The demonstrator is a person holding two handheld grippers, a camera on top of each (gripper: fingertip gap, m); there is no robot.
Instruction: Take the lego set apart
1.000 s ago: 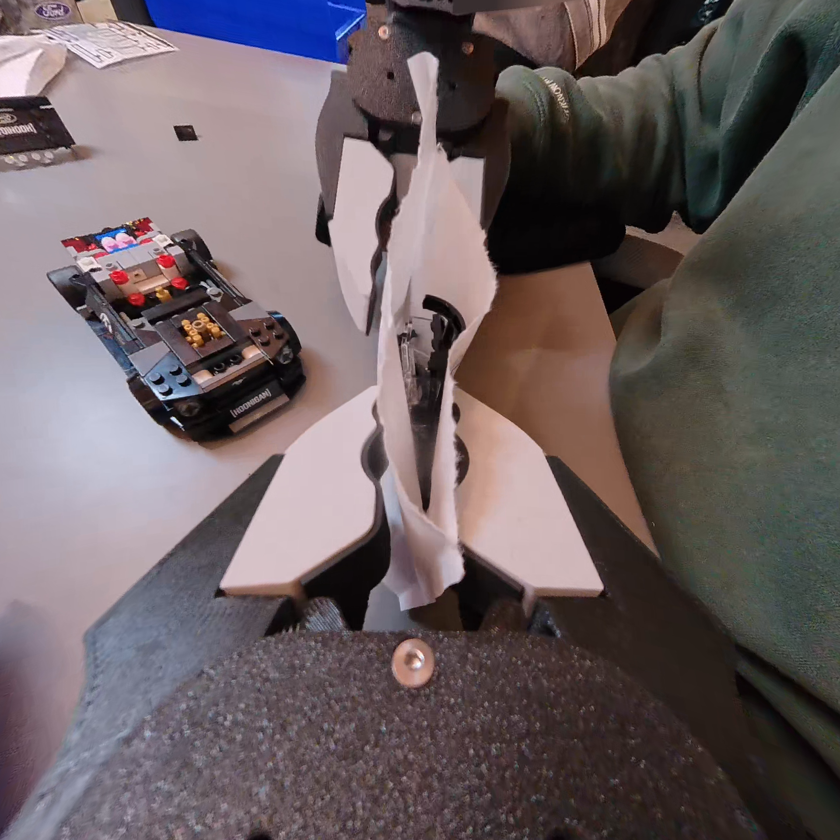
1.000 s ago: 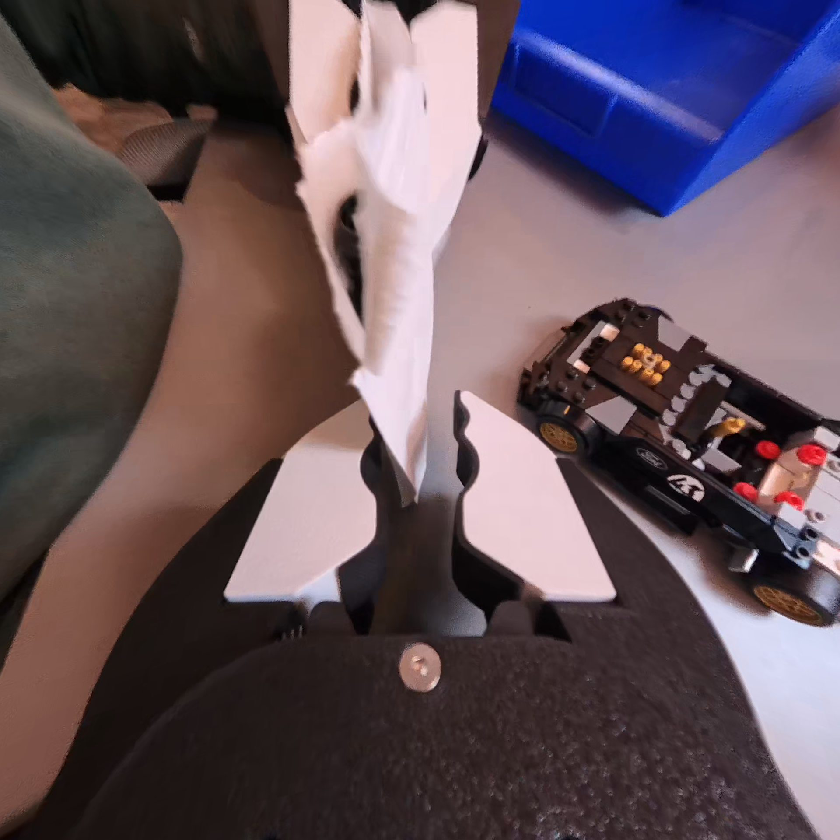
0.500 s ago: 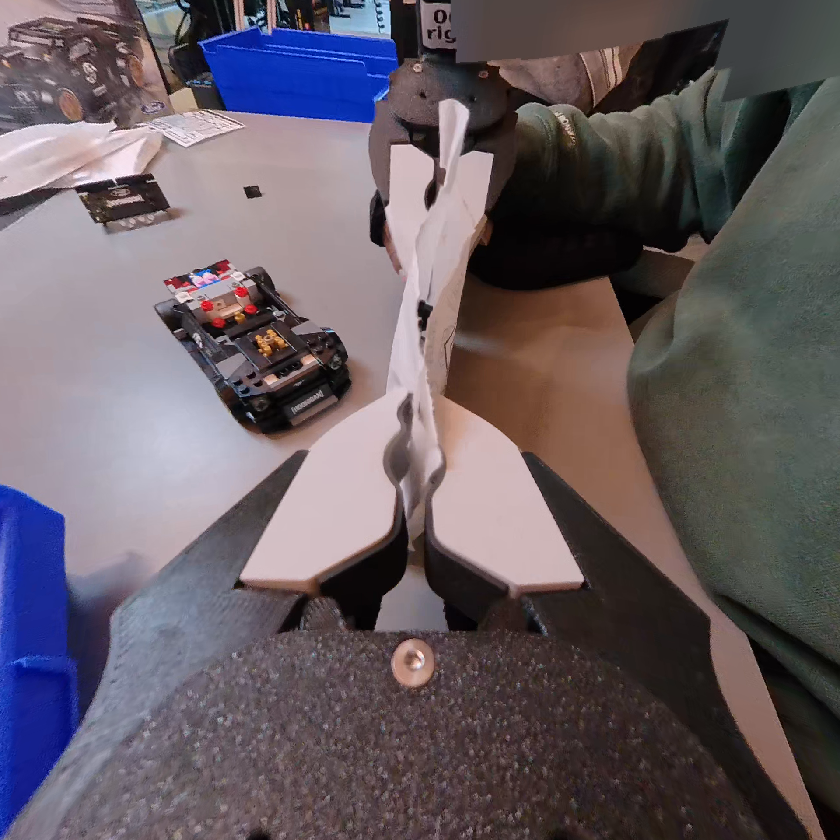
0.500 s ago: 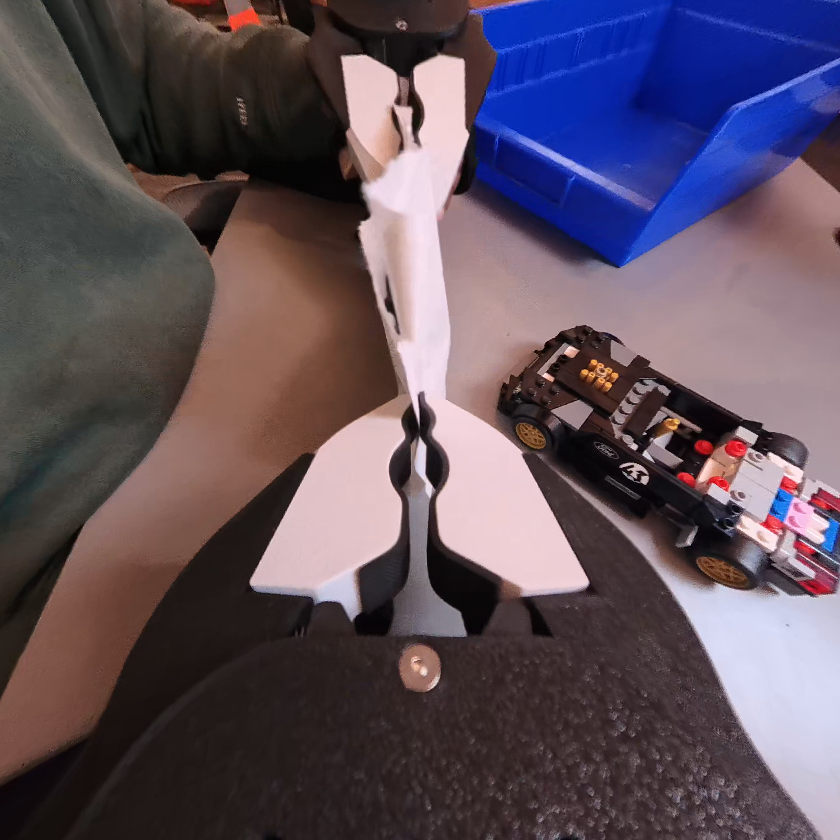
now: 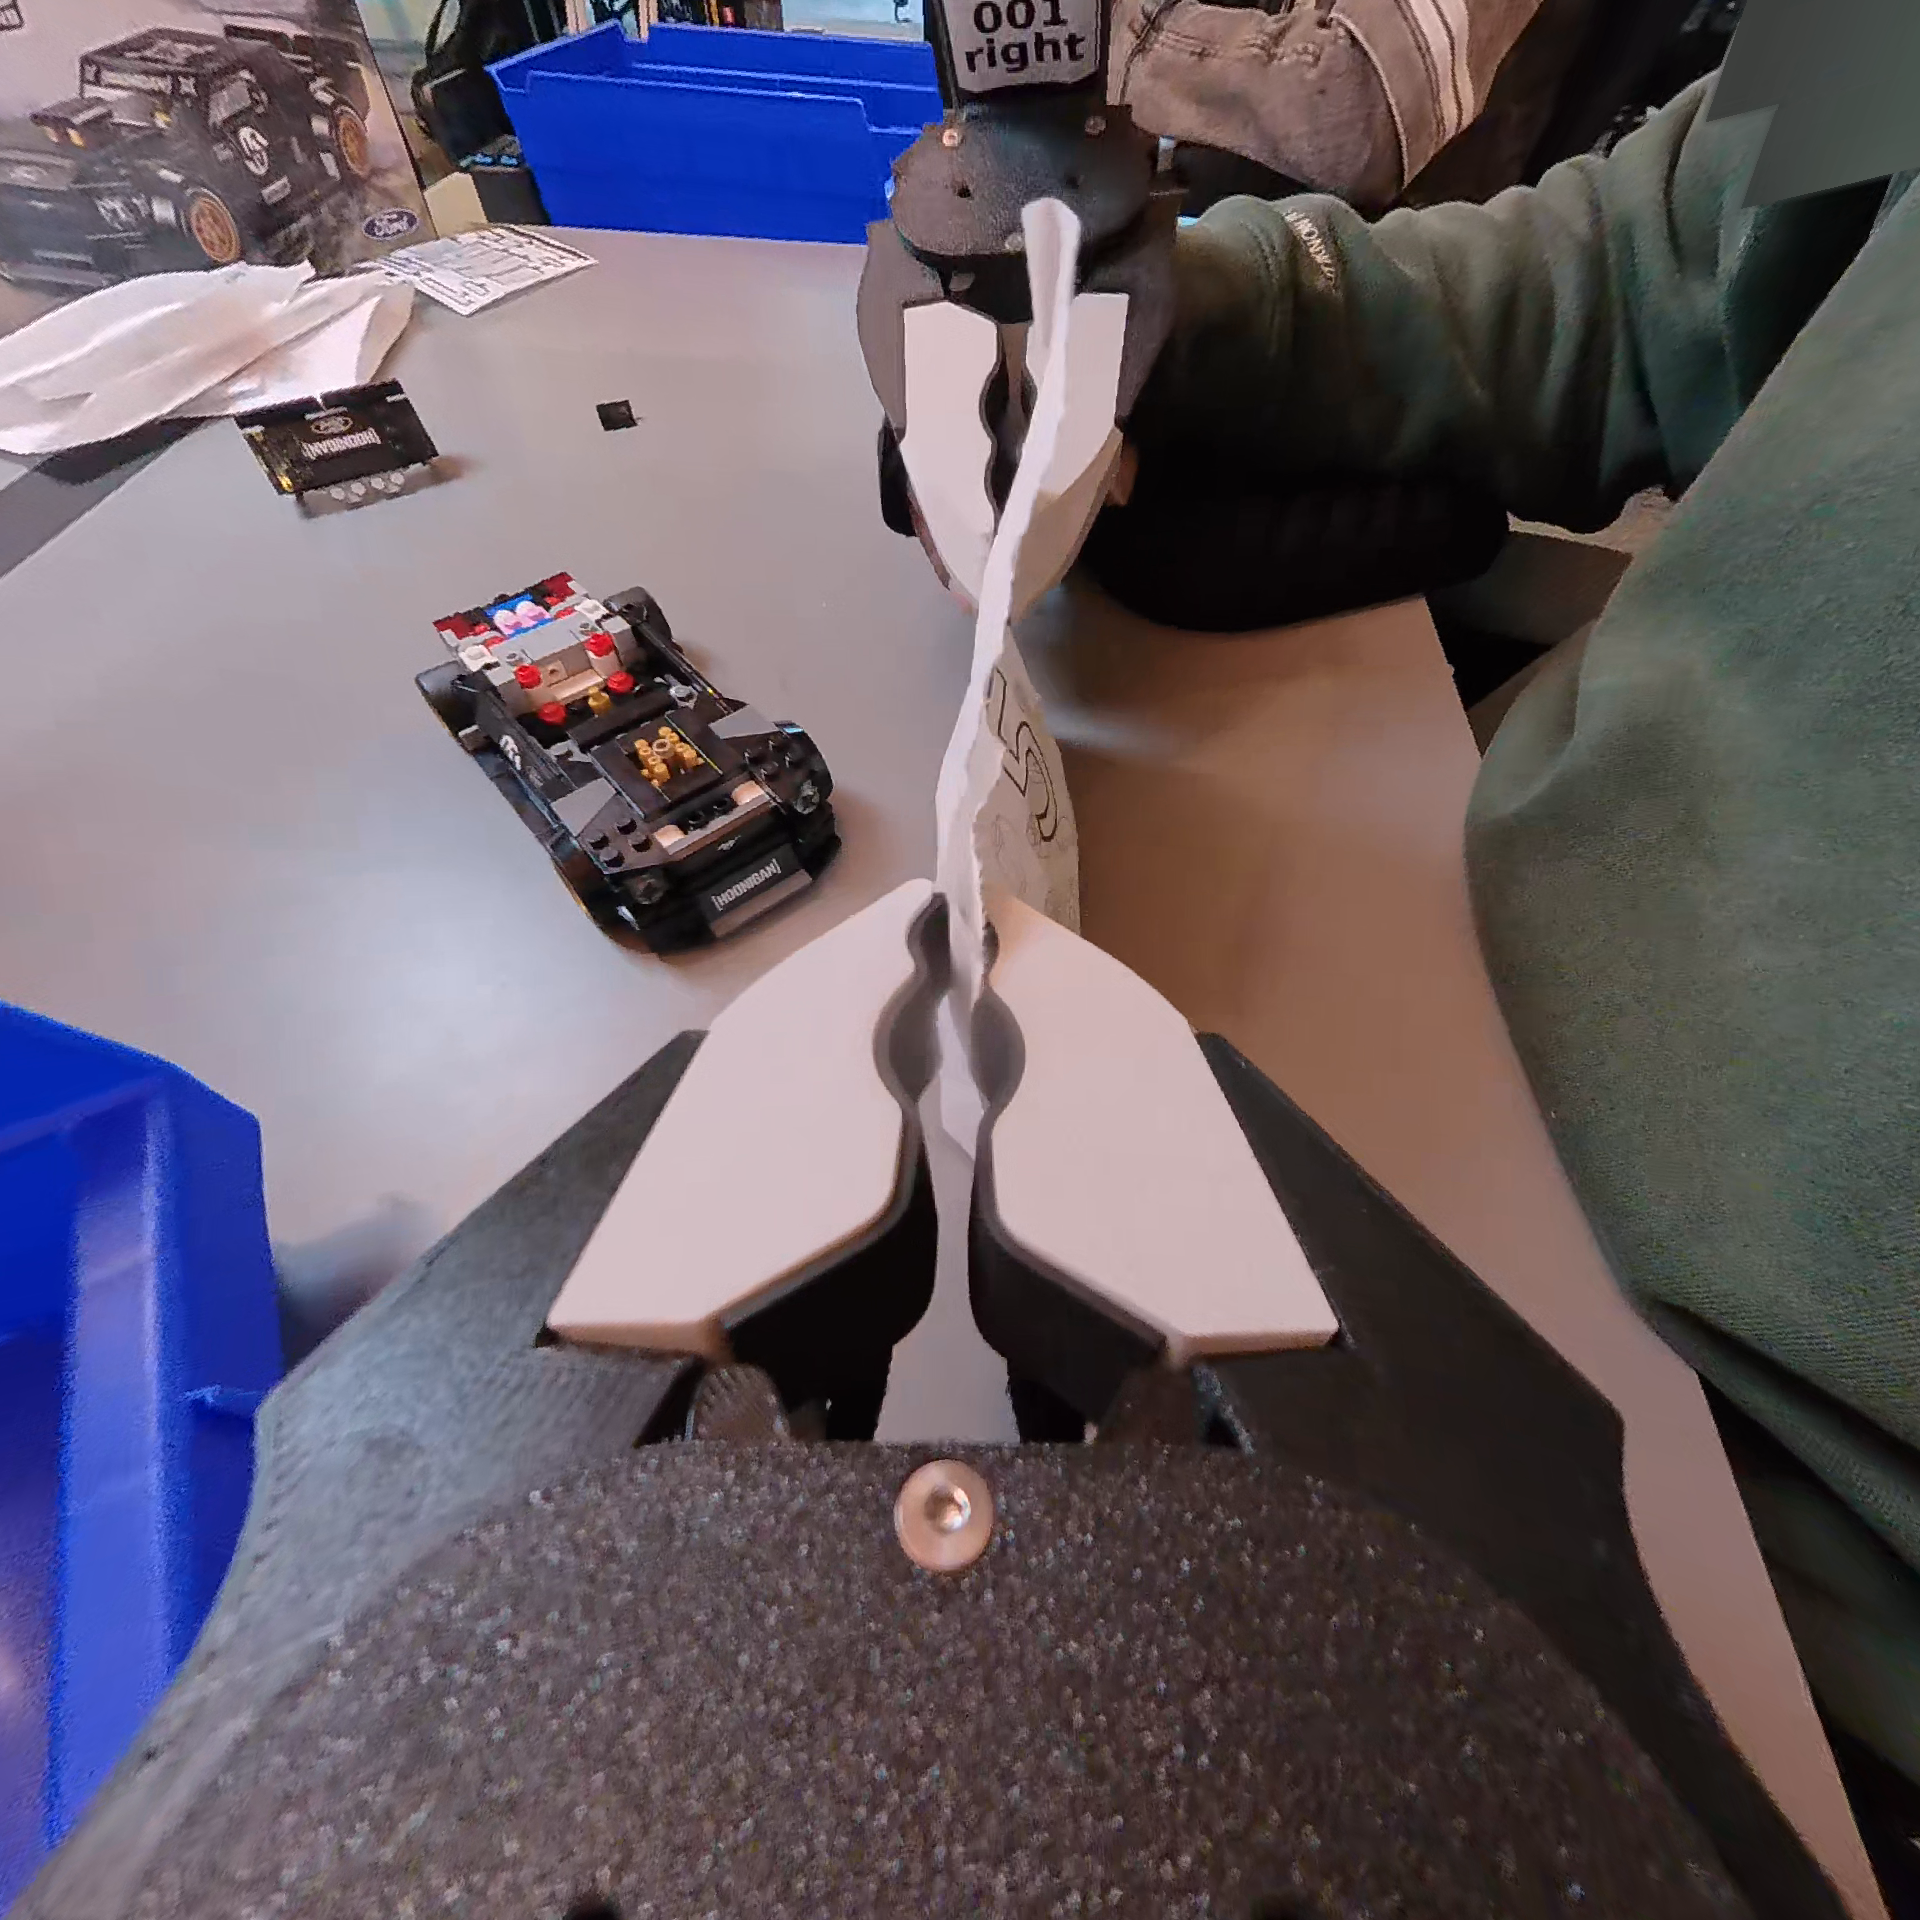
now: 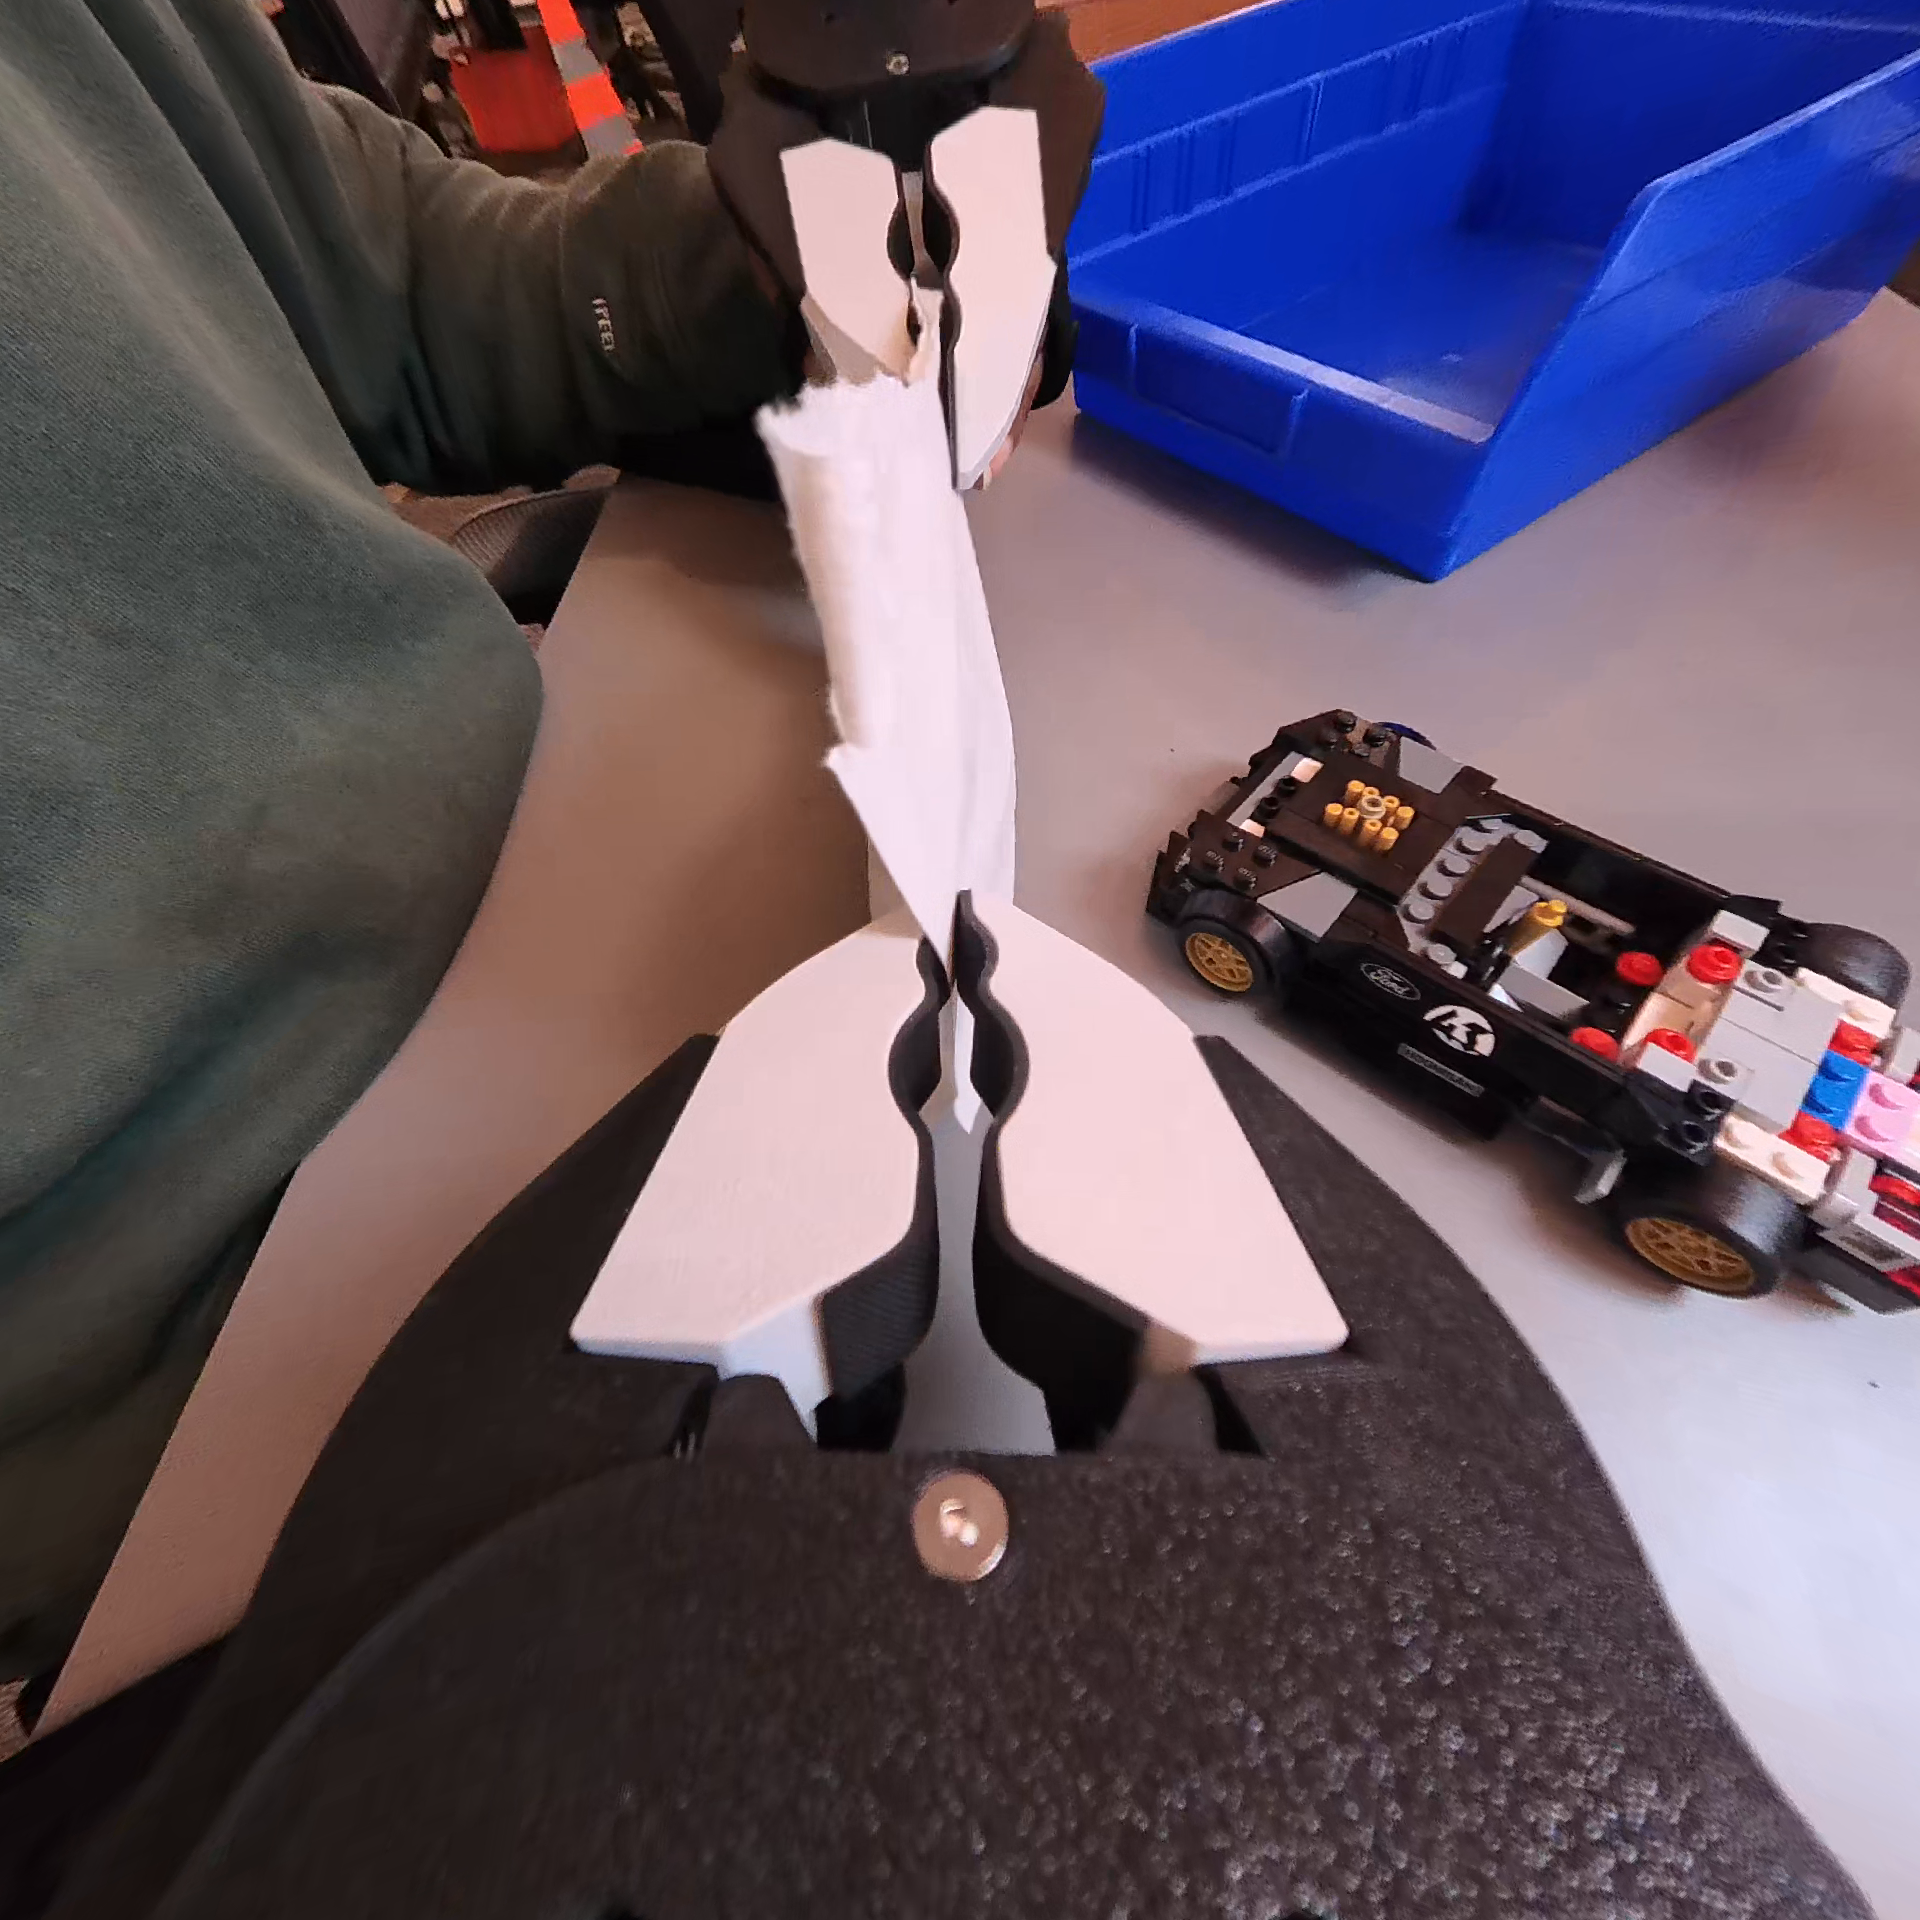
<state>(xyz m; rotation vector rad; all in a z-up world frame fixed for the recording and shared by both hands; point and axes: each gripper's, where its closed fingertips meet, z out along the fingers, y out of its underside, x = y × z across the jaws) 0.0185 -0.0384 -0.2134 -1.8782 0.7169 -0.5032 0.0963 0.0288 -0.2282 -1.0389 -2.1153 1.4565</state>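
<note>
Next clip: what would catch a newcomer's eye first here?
A torn white paper bag stretched in mid-air between the left gripper and right gripper, both jaws clamped on its ends. Beside it on the grey table sits a black lego car, untouched.

I see a thin white paper bag [image 5: 1003, 665] with rough torn edges; my left gripper [image 5: 961, 935] has smooth matt white plastic fingers [image 5: 790, 1122] on a bumpy black body with a shiny metal screw [image 5: 940, 1509]; the toy car [image 5: 634, 769] is glossy plastic bricks; the table [image 5: 260, 831] looks smooth and dull grey; the blue bin [image 6: 1455, 260] is shiny plastic; the sleeve [image 5: 1455, 312] is soft green cloth.
</note>
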